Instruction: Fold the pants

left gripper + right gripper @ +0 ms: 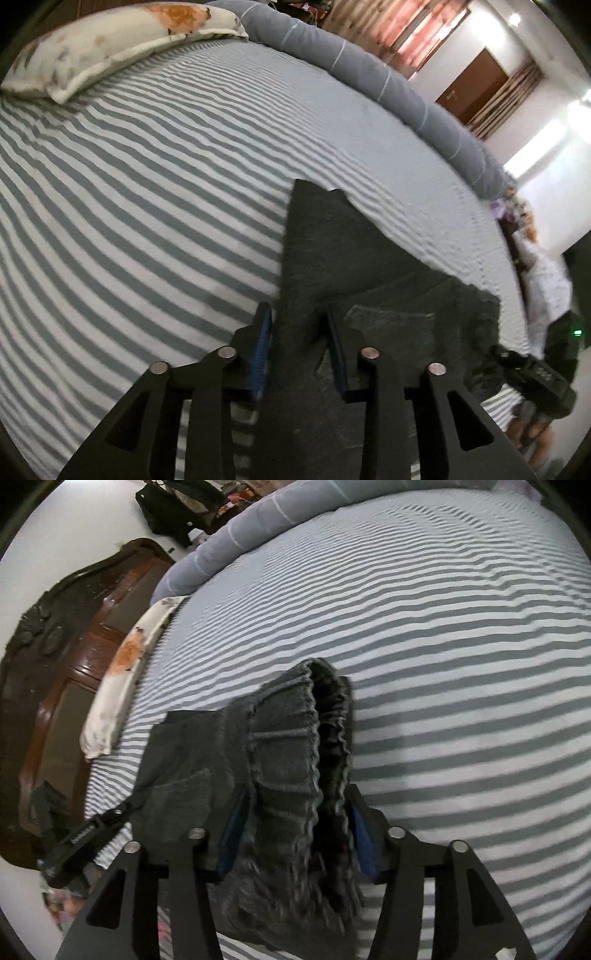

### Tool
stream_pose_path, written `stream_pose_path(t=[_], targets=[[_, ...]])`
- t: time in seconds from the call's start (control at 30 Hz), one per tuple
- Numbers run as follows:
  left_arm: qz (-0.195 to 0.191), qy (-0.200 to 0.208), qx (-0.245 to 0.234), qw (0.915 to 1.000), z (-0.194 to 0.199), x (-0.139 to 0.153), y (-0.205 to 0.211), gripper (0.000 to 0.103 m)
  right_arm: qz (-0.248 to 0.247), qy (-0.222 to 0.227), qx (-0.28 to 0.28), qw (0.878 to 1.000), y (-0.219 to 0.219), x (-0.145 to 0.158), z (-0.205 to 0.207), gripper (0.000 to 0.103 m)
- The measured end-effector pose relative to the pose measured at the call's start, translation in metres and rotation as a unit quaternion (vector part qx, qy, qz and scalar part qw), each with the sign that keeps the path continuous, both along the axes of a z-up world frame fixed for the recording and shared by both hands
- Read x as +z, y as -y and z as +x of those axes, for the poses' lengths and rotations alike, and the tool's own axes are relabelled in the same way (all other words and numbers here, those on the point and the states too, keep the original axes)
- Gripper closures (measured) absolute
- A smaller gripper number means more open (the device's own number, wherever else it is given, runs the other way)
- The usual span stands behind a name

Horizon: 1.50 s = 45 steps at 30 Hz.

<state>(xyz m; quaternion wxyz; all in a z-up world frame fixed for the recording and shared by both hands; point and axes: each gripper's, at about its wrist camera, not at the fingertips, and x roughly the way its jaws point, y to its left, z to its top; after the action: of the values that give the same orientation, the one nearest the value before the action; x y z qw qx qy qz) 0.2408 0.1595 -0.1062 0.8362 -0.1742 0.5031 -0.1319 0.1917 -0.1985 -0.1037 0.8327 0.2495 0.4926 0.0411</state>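
Dark grey pants on a striped bed, a gripper at each end.

The bed [147, 184] carries a floral pillow [110, 40] at its head edge and a rolled grey blanket [369, 62] along its far edge. The pants [280, 746] lie near its near edge. The right gripper [295, 834] stands part open around the gathered waistband, the left gripper [299, 354] part open astride a flat fold, pads clear.
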Motion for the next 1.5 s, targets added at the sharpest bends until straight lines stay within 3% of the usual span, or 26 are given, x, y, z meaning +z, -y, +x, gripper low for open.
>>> stream_pose_path(t=[0.13,0.3,0.47,0.57,0.7,0.8,0.87,1.0,1.1,1.5], targets=[[0.062,0.001,-0.024,0.9978,-0.008,0.001,0.004,0.062,-0.038,0.001,-0.01,0.999,0.007,0.002,-0.025,0.047],[0.142,0.025,-0.052,0.9882,-0.024,0.004,0.011,0.058,-0.068,0.001,-0.017,0.998,0.005,-0.001,-0.048,0.04],[0.188,0.042,-0.067,0.979,-0.032,0.007,0.019,0.056,-0.078,-0.014,-0.036,0.996,0.002,-0.006,-0.042,0.04],[0.195,0.043,-0.068,0.9775,-0.041,0.011,0.015,0.054,-0.089,-0.015,-0.045,0.995,-0.001,0.0,-0.045,0.04],[0.211,0.053,-0.067,0.9737,-0.06,0.02,0.012,0.039,-0.125,-0.001,-0.042,0.991,-0.018,0.021,-0.055,0.039],[0.229,0.073,-0.066,0.9684,-0.074,0.03,0.015,0.033,-0.157,0.015,-0.044,0.986,-0.032,0.041,-0.069,0.031],[0.225,0.078,-0.062,0.9692,-0.085,0.037,0.015,0.029,-0.173,0.032,-0.044,0.983,-0.043,0.054,-0.081,0.021],[0.223,0.095,-0.046,0.9692,-0.107,0.051,0.017,0.021,-0.189,0.053,-0.044,0.98,-0.064,0.073,-0.1,0.013],[0.209,0.087,-0.048,0.9728,-0.121,0.055,0.023,0.02,-0.209,0.063,-0.042,0.975,-0.082,0.082,-0.112,0.009],[0.241,0.123,-0.055,0.9612,-0.158,0.065,0.052,0.02,-0.241,0.074,-0.038,0.967,-0.118,0.09,-0.141,0.003]])
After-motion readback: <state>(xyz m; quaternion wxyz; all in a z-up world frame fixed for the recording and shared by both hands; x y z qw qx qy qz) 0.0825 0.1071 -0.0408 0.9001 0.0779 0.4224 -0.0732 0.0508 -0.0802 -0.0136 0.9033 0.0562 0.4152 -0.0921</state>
